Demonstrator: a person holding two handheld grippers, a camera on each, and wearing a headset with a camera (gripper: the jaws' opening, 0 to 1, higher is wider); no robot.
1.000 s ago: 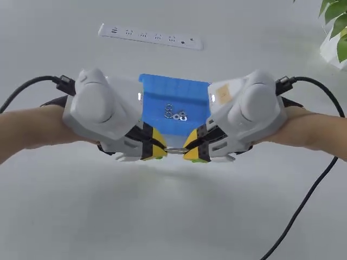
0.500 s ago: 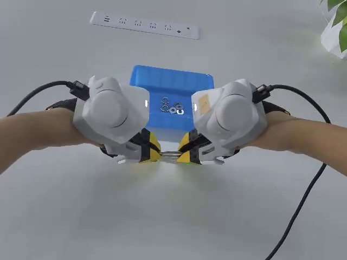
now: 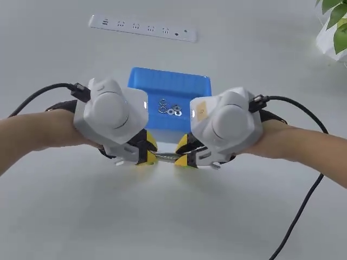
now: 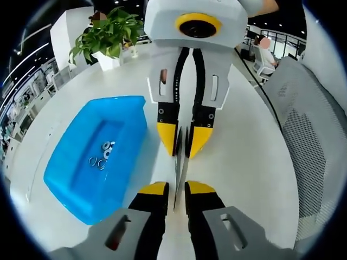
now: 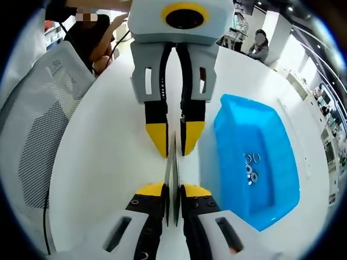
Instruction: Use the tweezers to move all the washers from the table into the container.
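Two claws meet nearly tip to tip over the white table. The left claw and the right claw are each pinched tight on opposite ends of the steel tweezers. Several washers lie clustered inside the blue container, just behind the claws. On the right gripper's housing, an orange label carries print too small to read. A white power strip lies farther back.
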